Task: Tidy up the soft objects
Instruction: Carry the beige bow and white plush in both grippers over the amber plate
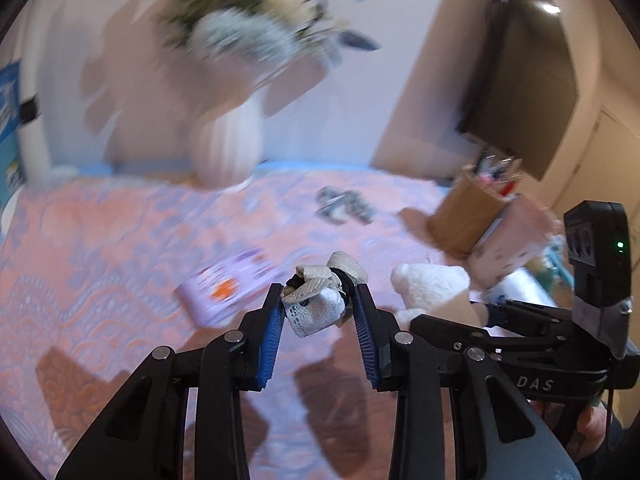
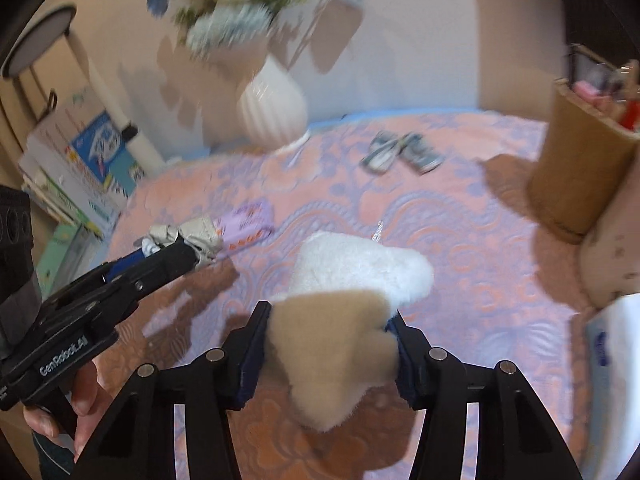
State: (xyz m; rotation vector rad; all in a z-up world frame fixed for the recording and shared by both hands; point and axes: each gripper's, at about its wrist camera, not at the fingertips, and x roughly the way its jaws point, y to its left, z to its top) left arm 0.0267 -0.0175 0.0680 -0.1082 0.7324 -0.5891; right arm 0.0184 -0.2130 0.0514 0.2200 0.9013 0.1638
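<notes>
A pink-and-lilac embossed bedspread (image 2: 460, 240) fills mid-frame, with a ribbed white vase (image 2: 272, 108) at upper centre. The left gripper (image 1: 320, 300) clamps a white lace bundle (image 1: 320, 304). The right gripper (image 2: 328, 344) clamps a fluffy white-and-beige plush (image 2: 344, 312).

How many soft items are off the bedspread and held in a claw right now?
2. The crumpled white lace fabric bundle is in the left claw; the fluffy white-and-cream plush toy is in the right claw. Others may be hidden.

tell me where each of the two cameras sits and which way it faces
Left wrist: sits on the left gripper, looking down its fingers at a lace cloth bundle it holds; the right gripper shows at right.
Right wrist: sits on the right gripper, clamped on a white plush toy; a hand holds the left gripper.
Both share the pink bedspread, white vase, purple box.
</notes>
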